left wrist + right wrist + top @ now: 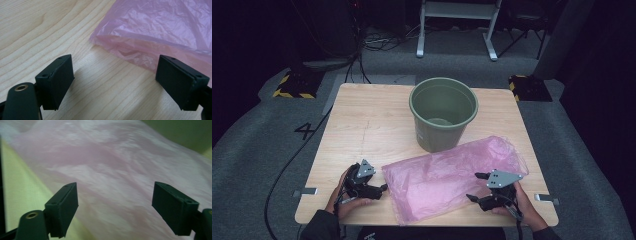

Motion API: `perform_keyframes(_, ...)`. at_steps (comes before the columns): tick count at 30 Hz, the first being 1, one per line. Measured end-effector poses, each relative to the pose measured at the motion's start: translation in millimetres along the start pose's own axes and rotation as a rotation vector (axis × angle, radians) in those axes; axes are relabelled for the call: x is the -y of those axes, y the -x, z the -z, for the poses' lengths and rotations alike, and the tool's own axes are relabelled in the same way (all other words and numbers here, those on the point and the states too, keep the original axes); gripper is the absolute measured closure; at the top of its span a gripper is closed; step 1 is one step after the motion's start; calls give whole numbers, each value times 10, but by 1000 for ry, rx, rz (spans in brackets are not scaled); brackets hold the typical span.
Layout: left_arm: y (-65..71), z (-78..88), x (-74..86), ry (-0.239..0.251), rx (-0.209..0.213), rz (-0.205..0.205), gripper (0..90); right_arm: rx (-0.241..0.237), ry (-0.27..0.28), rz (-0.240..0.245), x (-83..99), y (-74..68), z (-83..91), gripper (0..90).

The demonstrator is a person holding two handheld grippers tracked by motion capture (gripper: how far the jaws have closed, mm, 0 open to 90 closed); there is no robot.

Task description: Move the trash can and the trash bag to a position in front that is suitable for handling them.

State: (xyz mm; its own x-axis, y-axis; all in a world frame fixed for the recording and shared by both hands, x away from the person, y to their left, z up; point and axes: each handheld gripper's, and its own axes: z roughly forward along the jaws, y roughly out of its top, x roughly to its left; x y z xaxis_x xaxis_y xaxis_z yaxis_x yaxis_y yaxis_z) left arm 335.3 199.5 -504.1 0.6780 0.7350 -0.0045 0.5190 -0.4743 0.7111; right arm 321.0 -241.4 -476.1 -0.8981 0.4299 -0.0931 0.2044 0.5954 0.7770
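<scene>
Lying flat across the near half of the wooden tabletop point(362, 120), a crumpled pink plastic bag point(452, 175) stretches from the person's left toward the right edge, its far side just in front of a green bucket point(443, 112) that stands upright near the middle of the far side. In the high view, the left gripper point(379, 189) rests low at the bag's left end, held in the person's left hand point(343, 197); its own view shows both black jaws spread wide with bare wood between them, the bag's folded edge point(140, 47) lying just ahead of them and running behind the right jaw, not pinched. The right gripper point(477, 186) hangs over the bag's right portion, gripped by the right hand point(517, 205); its jaws also stand well apart, and in its own view the pink film point(110, 170) spreads beneath and beyond them with nothing caught between the pads. A patch of the green bucket point(180, 132) shows in that view's upper right corner.
</scene>
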Motion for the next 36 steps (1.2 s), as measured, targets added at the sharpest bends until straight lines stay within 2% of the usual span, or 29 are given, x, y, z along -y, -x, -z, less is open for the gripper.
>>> perform_keyframes(4,37,-35,-35,0,3,-1,142,-77,-5,15,-5,-111,-81,186)
perform_keyframes(7,55,-56,-56,0,3,-3,141,-98,-20,32,-2,-176,-137,182)
perform_keyframes(11,75,-88,-87,1,5,-5,140,-84,-33,54,1,-250,-204,171)
perform_keyframes(15,91,-132,-130,1,8,-8,136,-94,-53,69,10,-301,-279,175)
perform_keyframes(20,86,-202,-202,-1,18,-21,135,-84,-56,59,-4,-301,-363,175)
perform_keyframes(26,67,-309,-307,1,32,-30,134,-36,-41,38,-4,-210,-395,177)
perform_keyframes(27,55,-348,-347,0,35,-35,134,-11,-39,14,6,-141,-402,178)
perform_keyframes(33,25,-464,-463,1,41,-38,135,66,-44,-32,34,58,-392,181)
perform_keyframes(36,0,-525,-527,-1,39,-44,135,83,-41,-46,47,138,-394,185)
